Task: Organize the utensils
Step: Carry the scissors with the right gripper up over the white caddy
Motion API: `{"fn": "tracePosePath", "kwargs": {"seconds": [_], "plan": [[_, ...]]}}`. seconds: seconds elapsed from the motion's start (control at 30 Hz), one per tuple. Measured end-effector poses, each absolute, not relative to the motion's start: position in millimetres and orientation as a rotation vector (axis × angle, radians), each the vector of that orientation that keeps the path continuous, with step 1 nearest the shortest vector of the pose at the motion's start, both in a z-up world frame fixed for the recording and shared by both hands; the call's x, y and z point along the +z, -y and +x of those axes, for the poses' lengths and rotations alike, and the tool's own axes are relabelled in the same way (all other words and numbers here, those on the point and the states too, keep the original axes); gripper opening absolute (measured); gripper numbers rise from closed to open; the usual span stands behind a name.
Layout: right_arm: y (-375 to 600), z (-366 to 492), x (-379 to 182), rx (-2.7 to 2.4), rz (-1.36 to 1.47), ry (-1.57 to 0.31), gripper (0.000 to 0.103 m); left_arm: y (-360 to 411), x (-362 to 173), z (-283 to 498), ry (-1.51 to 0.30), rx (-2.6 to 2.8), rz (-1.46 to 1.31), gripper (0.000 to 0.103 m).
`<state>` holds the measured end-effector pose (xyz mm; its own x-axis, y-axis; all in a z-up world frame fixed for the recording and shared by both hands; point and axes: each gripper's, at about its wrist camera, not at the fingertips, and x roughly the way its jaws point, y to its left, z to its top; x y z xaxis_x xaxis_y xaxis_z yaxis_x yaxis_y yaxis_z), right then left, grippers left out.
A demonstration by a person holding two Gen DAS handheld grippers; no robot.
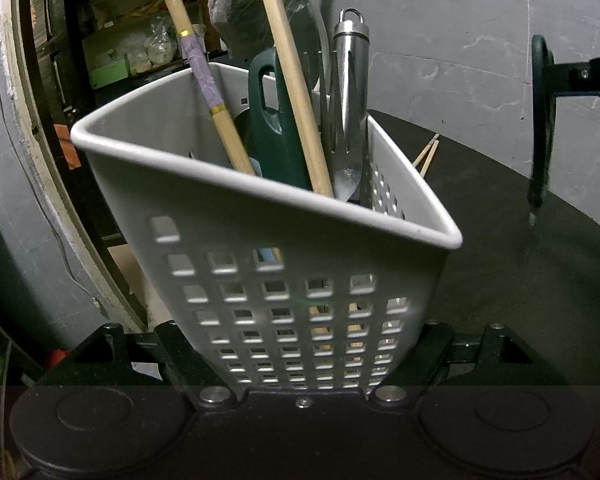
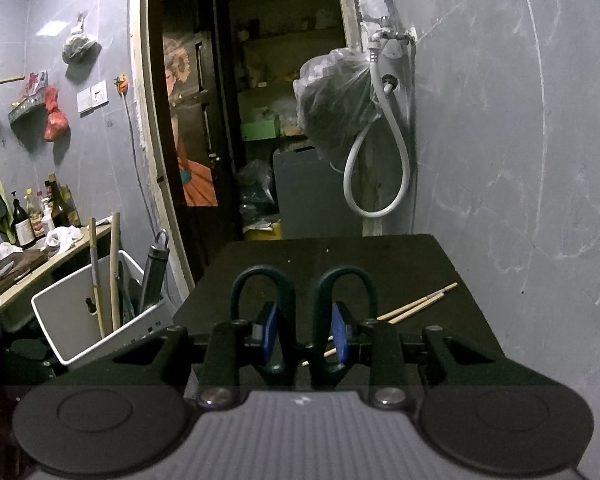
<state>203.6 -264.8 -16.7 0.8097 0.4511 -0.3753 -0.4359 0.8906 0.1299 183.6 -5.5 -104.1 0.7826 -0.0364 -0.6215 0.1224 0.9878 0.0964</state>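
Counter (image 1: 500,280), dark and matte, fills the right half of the left wrist view, running up to a grey marbled wall (image 1: 460,40). The left tongs (image 1: 300,360) are clamped on the base of a white perforated holder (image 1: 260,208), which tilts above the counter's left edge. In it stand two wooden handles, a dark green handle and a steel utensil (image 1: 350,92). A pair of chopsticks (image 1: 426,156) lies on the counter beyond. At the right edge hang the scissors (image 1: 542,120), held by the other tongs.

From the right wrist, the right tongs (image 2: 305,332) are closed inside the scissors' two dark green handle loops. The chopsticks (image 2: 420,304) lie on the counter ahead. A white hose (image 2: 380,184) and a plastic bag hang from a wall tap, beside an open doorway (image 2: 240,120) into a storeroom. Bottles crowd a side shelf (image 2: 60,248) at left.
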Motion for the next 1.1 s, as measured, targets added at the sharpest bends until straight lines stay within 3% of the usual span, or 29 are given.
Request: {"fn": "tracePosePath", "kwargs": {"seconds": [0.8,1.1], "plan": [[274.2,164.6,-18.1,0.46,0.04,-0.414,0.033,4.4,-102.7,180.8,-0.661,-0.113,0.156,0.082],[276.4,155.4,-25.2,0.471,0.072,-0.413,0.038,5.1,-104.5,179.0,-0.664,-0.132,0.183,0.082]]}}
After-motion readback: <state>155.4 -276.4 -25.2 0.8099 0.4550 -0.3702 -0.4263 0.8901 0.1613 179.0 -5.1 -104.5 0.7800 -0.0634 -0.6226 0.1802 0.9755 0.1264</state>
